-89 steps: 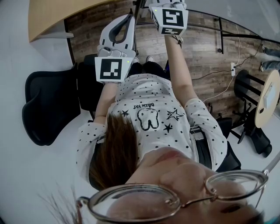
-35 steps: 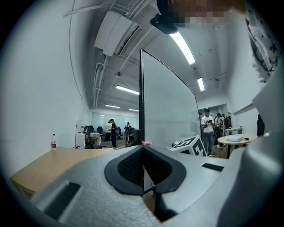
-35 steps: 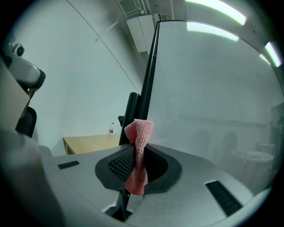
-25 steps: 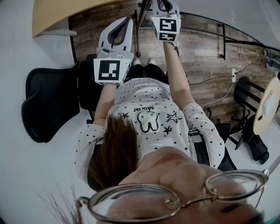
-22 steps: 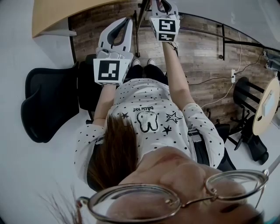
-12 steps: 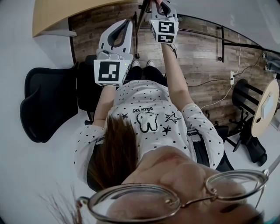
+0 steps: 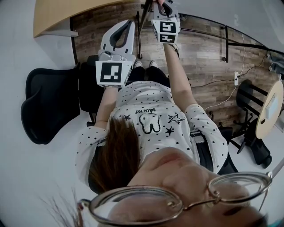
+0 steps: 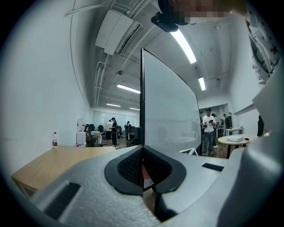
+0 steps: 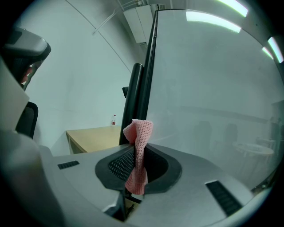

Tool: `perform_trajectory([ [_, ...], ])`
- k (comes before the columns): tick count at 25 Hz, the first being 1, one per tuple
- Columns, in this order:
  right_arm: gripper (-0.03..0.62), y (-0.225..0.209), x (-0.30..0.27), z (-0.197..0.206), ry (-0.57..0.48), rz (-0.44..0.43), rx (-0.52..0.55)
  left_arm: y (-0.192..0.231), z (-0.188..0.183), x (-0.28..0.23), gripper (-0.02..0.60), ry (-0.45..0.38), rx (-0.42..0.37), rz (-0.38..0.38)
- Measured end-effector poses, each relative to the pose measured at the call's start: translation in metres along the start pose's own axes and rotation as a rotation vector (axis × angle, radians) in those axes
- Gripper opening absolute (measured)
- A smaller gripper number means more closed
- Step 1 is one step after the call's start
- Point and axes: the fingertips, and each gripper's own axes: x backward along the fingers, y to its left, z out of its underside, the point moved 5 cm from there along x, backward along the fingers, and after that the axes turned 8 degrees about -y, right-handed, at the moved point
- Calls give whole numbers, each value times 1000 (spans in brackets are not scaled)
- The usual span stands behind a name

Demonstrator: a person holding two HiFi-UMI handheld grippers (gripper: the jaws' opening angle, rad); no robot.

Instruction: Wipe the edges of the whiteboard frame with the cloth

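In the right gripper view, a pink knitted cloth [image 9: 138, 150] stands up between the pads of my right gripper [image 9: 137, 162], which is shut on it. The cloth's top sits against the black whiteboard frame [image 9: 148, 71], beside the white board [image 9: 213, 88]. In the left gripper view, my left gripper [image 8: 143, 153] has its jaws together with nothing held, in line with the frame's vertical edge [image 8: 142, 88]. In the head view, the right gripper [image 7: 162, 3] is raised at the frame [image 7: 140, 31], and the left gripper [image 7: 127, 22] is lower and to its left.
A black office chair [image 7: 49, 106] stands at the left, with a wooden table [image 7: 57, 13] beyond it. A round table [image 7: 270, 104] and cables [image 7: 222, 95] are at the right. People [image 8: 207, 128] stand in the room behind the board.
My right gripper with the cloth has crept further up along the frame, towards the top of the head view. The left gripper has hardly moved.
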Motion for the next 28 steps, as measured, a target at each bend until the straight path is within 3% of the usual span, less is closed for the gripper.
perform_trajectory([
  [28, 32, 2, -4, 42, 99, 5, -40, -1, -6, 2, 17, 8, -4, 4],
])
